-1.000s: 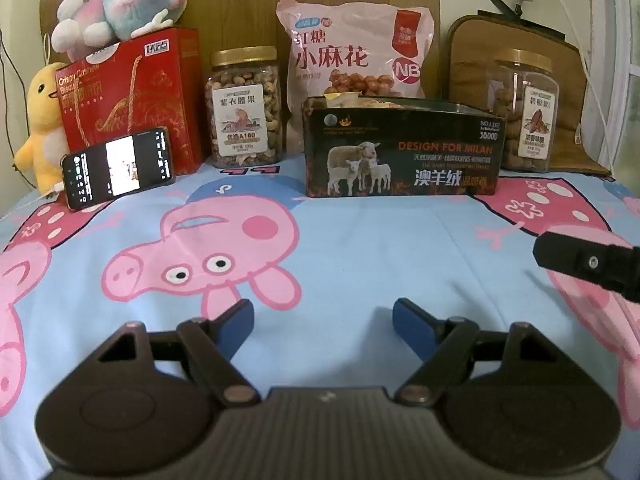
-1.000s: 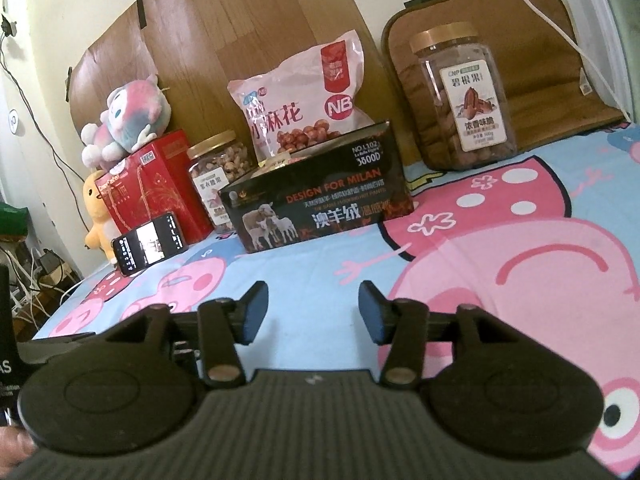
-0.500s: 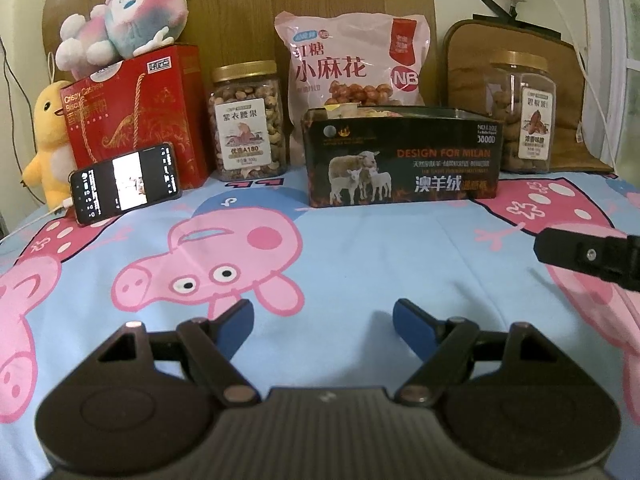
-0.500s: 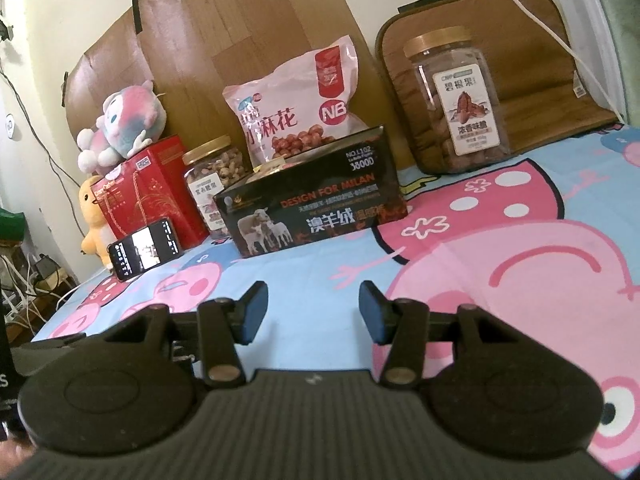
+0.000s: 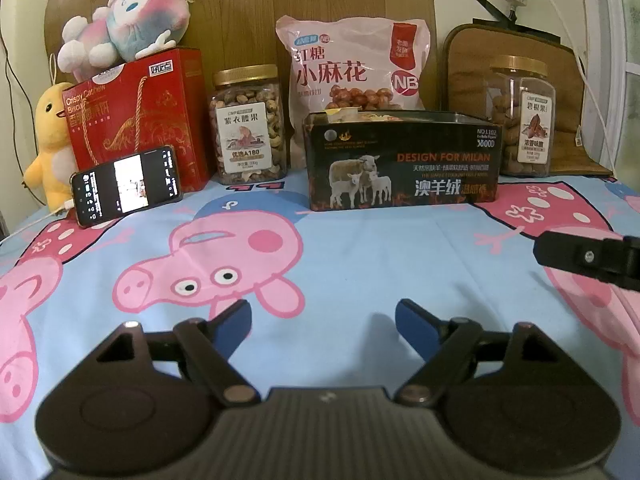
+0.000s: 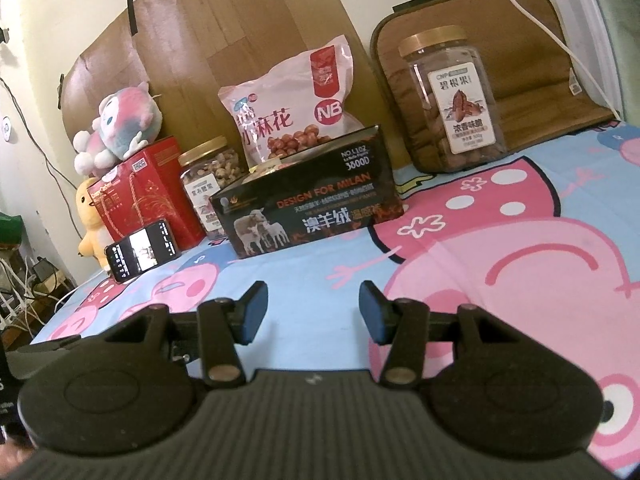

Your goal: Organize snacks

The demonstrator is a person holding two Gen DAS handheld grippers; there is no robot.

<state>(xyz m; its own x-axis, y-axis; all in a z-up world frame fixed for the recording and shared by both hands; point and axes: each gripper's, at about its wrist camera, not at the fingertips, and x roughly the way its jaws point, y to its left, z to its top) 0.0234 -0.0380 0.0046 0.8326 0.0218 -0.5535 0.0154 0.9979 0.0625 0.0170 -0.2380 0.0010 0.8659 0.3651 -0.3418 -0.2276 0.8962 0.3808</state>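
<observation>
- Cartoon-pig bedsheet [image 5: 360, 248] in blue and pink covers the bed, with a wood-grain board [image 5: 240, 8] leaning on the cream wall at the far side.
- Snacks line the far edge of the bed: a red gift box [image 5: 140, 116] at left, a gold-lidded jar of cashews [image 5: 248, 124] just right of it, and a pink snack bag [image 5: 352, 68] standing upright against the board.
- Near side of the pink bag stands an open black box [image 5: 400, 164] printed with sheep; packets show above its rim, though what they are cannot be made out.
- Far right, a second jar of nuts [image 6: 452, 100] stands against a brown cushion [image 6: 532, 40], well apart from the cashew jar.
- A pink-and-grey plush toy [image 5: 124, 20] sits on top of the red box; a yellow plush duck [image 5: 50, 140] stands at the box's left.
- A phone [image 5: 126, 186] with its screen lit leans against the front of the red box.
- Left tongs [image 5: 323, 320] hover low over the sheet near the camera, blue pads spread wide, holding nothing.
- Right tongs [image 6: 310, 308] likewise sit spread apart and empty above the sheet, pointed toward the black box; one of their black arms shows at the right edge of the left view.
</observation>
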